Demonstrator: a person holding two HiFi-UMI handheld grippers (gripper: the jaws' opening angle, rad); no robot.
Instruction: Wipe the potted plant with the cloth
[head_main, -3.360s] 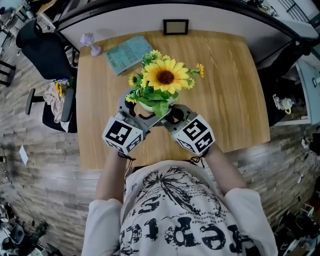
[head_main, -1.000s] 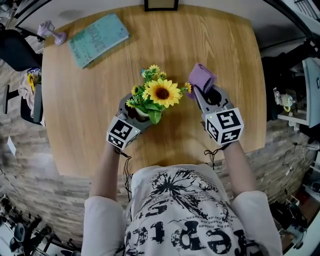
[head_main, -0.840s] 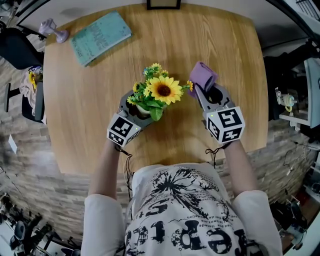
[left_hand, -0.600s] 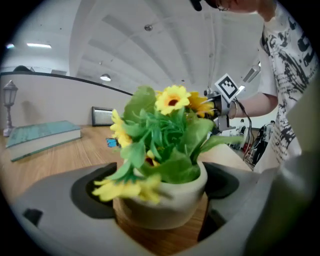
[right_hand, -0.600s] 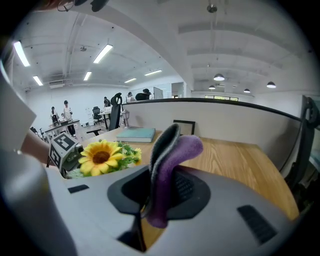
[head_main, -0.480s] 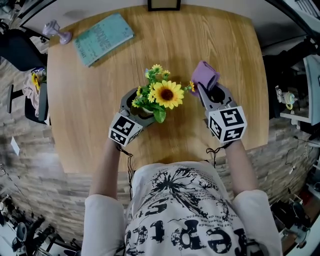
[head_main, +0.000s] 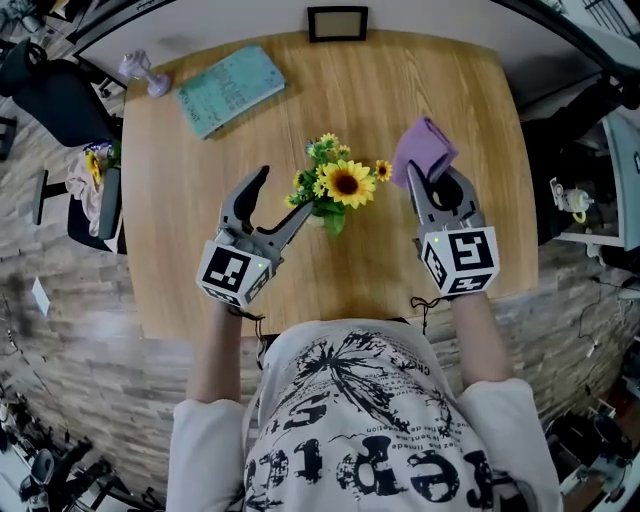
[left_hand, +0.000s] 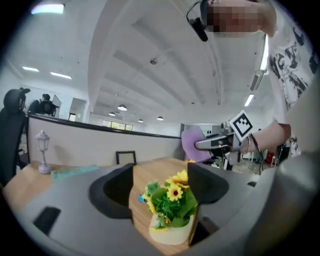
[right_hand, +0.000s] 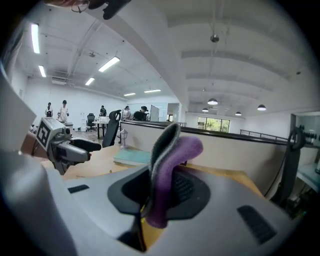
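The potted plant (head_main: 341, 185), a sunflower bunch in a cream pot (left_hand: 172, 234), stands upright on the wooden table (head_main: 190, 200). My left gripper (head_main: 280, 198) hovers above the table just left of the plant, open. Its jaws have just been closing and nothing is pressed between them. In the left gripper view the plant (left_hand: 172, 200) shows lower down, beyond the two jaws. My right gripper (head_main: 420, 180) is right of the plant, shut on the purple cloth (head_main: 425, 150). That cloth (right_hand: 167, 165) stands up folded from the jaws in the right gripper view.
A teal book (head_main: 230, 88) lies at the table's far left. A small lilac lamp figure (head_main: 145, 72) stands at the far left corner, a black picture frame (head_main: 337, 22) at the far edge. A black chair (head_main: 60, 100) stands left of the table.
My left gripper has come away from the pot and risen, drawing back to the left. The plant stays on the table. The right gripper has lifted a little with the cloth.
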